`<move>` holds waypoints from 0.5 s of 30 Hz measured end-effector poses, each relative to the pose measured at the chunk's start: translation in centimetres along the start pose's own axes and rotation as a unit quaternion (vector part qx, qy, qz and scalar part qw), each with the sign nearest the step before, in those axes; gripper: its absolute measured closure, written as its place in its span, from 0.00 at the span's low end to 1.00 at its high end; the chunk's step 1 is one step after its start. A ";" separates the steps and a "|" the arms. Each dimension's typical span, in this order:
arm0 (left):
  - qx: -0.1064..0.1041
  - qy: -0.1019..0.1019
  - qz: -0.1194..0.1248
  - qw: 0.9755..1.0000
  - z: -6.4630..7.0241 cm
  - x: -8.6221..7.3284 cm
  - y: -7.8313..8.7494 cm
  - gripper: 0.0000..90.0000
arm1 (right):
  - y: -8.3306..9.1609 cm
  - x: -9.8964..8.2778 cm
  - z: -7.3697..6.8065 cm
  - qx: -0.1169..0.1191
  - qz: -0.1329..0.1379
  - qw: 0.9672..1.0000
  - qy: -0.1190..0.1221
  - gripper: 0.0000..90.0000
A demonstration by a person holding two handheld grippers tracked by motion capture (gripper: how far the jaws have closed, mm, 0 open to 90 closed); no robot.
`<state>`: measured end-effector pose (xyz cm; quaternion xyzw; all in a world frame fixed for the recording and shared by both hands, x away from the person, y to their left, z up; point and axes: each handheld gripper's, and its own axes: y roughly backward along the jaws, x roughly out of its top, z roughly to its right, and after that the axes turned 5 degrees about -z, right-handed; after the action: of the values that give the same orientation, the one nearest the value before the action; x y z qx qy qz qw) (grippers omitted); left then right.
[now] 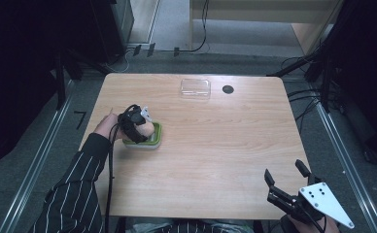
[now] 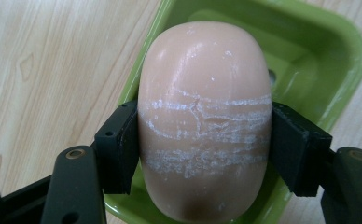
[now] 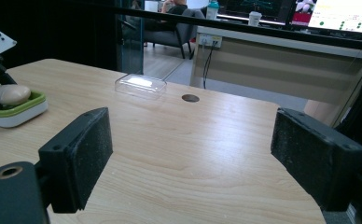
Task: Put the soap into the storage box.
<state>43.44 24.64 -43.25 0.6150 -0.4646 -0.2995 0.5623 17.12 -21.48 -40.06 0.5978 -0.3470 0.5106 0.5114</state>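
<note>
Left gripper (image 2: 202, 140): fingers (image 2: 118, 144) clamped on the soap (image 2: 205, 116), over the green dish (image 2: 337, 60) near the desk's (image 1: 215, 145) left edge. Right gripper (image 3: 193, 163): fingers spread, holding nothing, near-right corner.

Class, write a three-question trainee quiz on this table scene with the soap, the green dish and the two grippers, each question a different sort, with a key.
1. True or false: the left gripper is shut on the soap.
2. What lies under the soap? A) clear lid B) green dish C) bare table
3. Fill in: the right gripper has its jaws ____.

Key: 1 true. 2 B, the green dish. 3 open; the clear lid lies far across the table.
</note>
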 end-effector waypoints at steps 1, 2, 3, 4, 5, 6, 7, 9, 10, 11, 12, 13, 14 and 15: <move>0.000 -0.003 -0.003 1.000 0.0 0.0 -0.2 0.37 | 0.0 0.0 0.0 0.000 0.000 1.000 0.000 0.15; 0.000 -0.003 -0.003 1.000 0.0 0.0 -0.2 0.37 | 0.0 0.0 0.0 0.000 0.000 1.000 0.000 0.15; -0.005 -0.001 -0.001 1.000 -0.1 -0.1 -0.2 0.37 | 0.0 0.0 0.0 0.000 0.000 1.000 0.000 0.15; -0.005 0.003 -0.001 1.000 -0.1 -0.2 -0.2 0.37 | 0.0 0.0 0.0 0.000 0.000 1.000 0.000 0.15; -0.005 0.003 -0.001 1.000 -0.1 -0.2 -0.2 0.37 | 0.0 0.0 0.0 0.000 0.000 1.000 0.000 0.15; -0.007 0.006 0.001 1.000 -0.1 -0.2 -0.3 0.37 | 0.0 0.0 0.0 0.000 0.000 1.000 0.000 0.15; -0.009 0.008 -0.001 1.000 -0.2 -0.2 -0.3 0.36 | 0.0 0.0 0.0 0.000 0.000 1.000 0.000 0.15; -0.012 0.016 0.004 1.000 -0.2 -0.3 -0.3 0.36 | 0.0 0.0 0.0 0.000 0.001 1.000 0.000 0.15; -0.012 0.016 0.004 1.000 -0.2 -0.3 -0.3 0.36 | 0.0 0.0 0.0 -0.001 0.001 1.000 -0.001 0.15; -0.010 0.018 0.004 1.000 -0.3 -0.2 -0.3 0.36 | 0.0 0.0 0.0 -0.001 0.000 1.000 -0.001 0.15; -0.011 0.019 0.005 1.000 -0.3 -0.2 -0.2 0.35 | 0.0 0.0 0.0 0.000 0.000 1.000 0.000 0.15; -0.011 0.019 0.005 1.000 -0.3 -0.2 -0.2 0.35 | 0.0 0.0 0.0 0.000 0.001 1.000 0.000 0.15; -0.009 0.026 0.009 1.000 -0.3 -0.2 -0.2 0.34 | 0.0 0.0 0.0 -0.001 0.000 1.000 0.000 0.15; -0.009 0.026 0.009 1.000 -0.3 -0.2 -0.2 0.34 | 0.0 0.0 0.0 -0.001 0.000 1.000 0.000 0.15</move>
<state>43.70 24.98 -43.42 0.6133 -0.4526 -0.2825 0.5824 17.11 -21.52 -40.06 0.5976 -0.3475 0.5103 0.5116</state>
